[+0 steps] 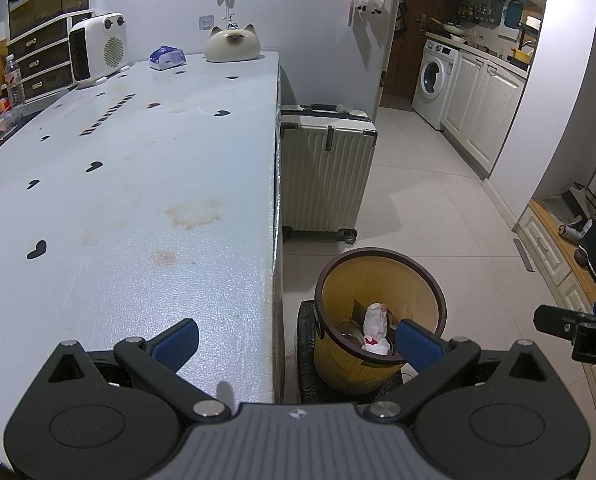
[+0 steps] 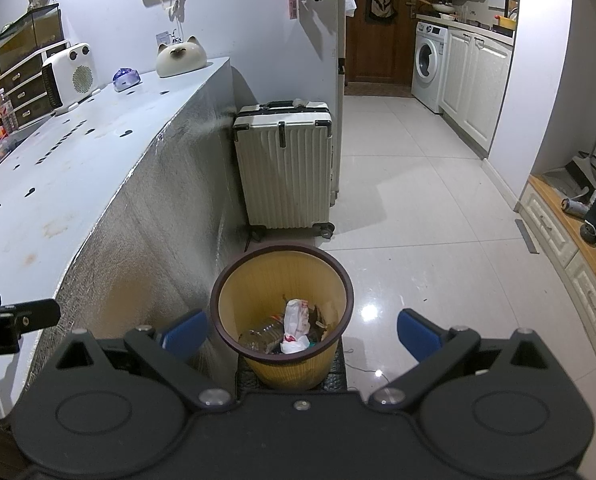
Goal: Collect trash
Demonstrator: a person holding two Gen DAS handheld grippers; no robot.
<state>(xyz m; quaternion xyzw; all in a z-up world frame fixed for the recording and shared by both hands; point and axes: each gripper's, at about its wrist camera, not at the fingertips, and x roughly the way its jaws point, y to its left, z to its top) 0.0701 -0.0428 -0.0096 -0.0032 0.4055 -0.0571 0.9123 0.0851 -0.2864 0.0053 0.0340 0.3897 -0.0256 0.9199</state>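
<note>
I see the table (image 1: 137,184) at L, stained top. L gripper (image 1: 298,342) spread wide, nothing in it, over table edge. Yellow bin (image 2: 281,280) on floor beside table, crumpled white wrapper (image 2: 295,316) + other trash inside. R gripper (image 2: 302,334) agape, holding nothing, above bin.

Ribbed suitcase (image 2: 285,168) beside table (image 1: 137,184); washing machine (image 1: 434,76) beyond.
</note>
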